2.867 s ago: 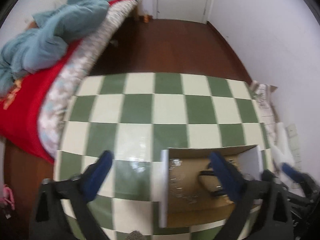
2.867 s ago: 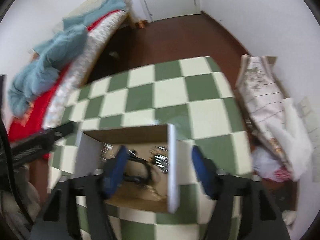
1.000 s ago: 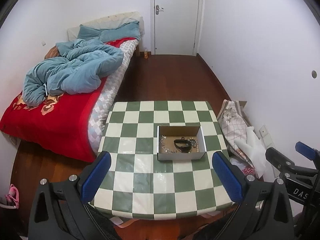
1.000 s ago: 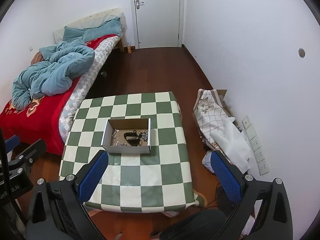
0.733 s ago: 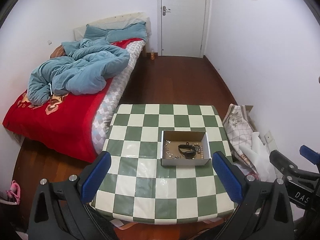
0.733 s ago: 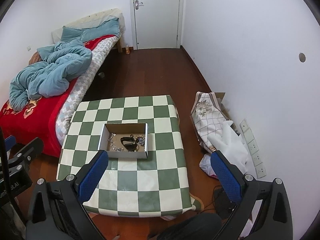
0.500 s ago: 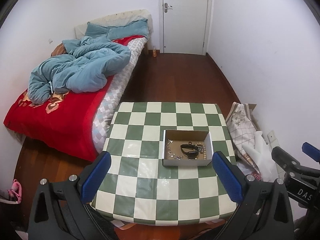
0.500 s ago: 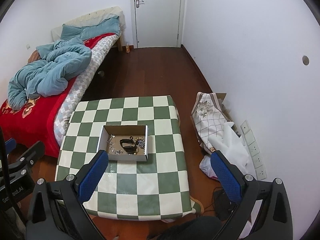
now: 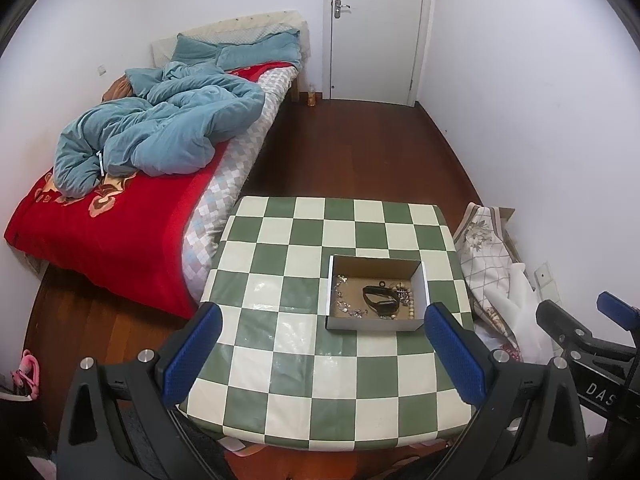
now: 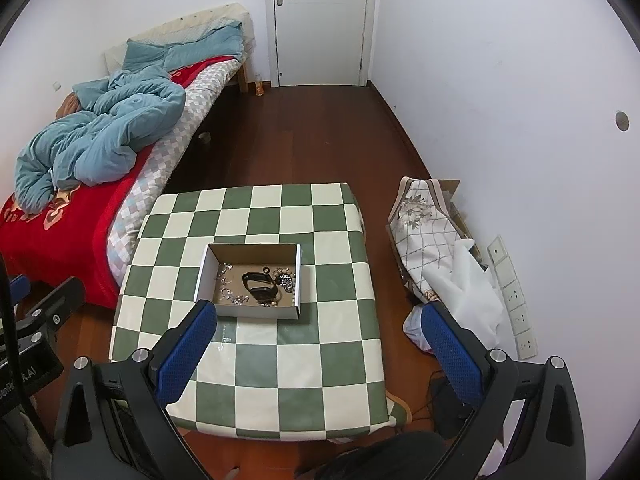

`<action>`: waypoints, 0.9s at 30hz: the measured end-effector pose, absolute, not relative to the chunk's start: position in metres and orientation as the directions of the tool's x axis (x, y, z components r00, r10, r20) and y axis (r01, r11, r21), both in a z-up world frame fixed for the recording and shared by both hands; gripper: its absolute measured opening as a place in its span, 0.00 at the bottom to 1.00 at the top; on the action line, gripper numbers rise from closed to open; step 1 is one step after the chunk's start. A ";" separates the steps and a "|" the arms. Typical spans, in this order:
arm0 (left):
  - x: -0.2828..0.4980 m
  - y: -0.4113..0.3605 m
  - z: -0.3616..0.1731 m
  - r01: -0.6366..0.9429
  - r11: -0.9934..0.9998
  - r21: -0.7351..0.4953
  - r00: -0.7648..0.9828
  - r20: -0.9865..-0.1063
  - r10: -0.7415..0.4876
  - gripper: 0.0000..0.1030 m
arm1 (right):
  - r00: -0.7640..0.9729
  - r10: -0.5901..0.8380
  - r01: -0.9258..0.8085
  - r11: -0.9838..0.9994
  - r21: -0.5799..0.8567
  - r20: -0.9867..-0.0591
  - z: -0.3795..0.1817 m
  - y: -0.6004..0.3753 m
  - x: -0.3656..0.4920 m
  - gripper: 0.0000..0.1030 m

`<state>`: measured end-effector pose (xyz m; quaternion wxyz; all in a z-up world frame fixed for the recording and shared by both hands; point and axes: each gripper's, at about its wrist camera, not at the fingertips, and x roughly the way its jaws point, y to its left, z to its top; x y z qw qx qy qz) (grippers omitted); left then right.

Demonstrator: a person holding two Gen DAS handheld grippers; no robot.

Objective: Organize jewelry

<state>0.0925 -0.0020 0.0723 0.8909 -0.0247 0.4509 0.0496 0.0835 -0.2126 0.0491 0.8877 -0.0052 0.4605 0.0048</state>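
A small open cardboard box (image 9: 376, 322) (image 10: 247, 311) sits on a green-and-white checkered table (image 9: 280, 360) (image 10: 304, 360). Inside lie a black wristband (image 9: 380, 300) (image 10: 259, 283), silvery chains (image 9: 344, 296) (image 10: 228, 280) and beads (image 9: 406, 300) (image 10: 285, 276). Both grippers are held high above the table, far from the box. My left gripper (image 9: 320, 348) is open and empty. My right gripper (image 10: 318, 344) is open and empty too. The right gripper also shows at the lower right of the left wrist view (image 9: 580, 328).
A bed with a red blanket (image 9: 108, 224) and a blue duvet (image 9: 160, 124) stands left of the table. A patterned cloth and white bags (image 10: 436, 240) lie against the right wall. A white door (image 9: 376, 28) is at the far end. Brown wood floor (image 10: 304, 140) surrounds the table.
Both grippers have risen from close above the box to high over the room. In the last second the views drifted only slightly. Both stayed open.
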 end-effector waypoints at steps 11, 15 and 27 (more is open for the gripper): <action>0.092 0.001 0.069 -0.111 0.994 0.004 0.592 -0.803 0.070 1.00 | 0.577 0.011 -0.021 1.000 -0.002 -0.816 0.050 -0.209 0.086 1.00; 0.090 0.001 0.069 -0.109 0.994 0.007 0.595 -0.800 0.071 1.00 | 0.582 0.011 -0.021 1.000 -0.002 -0.813 0.052 -0.208 0.085 1.00; 0.088 -0.001 0.071 -0.110 0.994 0.025 0.596 -0.799 0.086 1.00 | 0.579 0.016 -0.021 1.000 0.005 -0.815 0.052 -0.210 0.083 1.00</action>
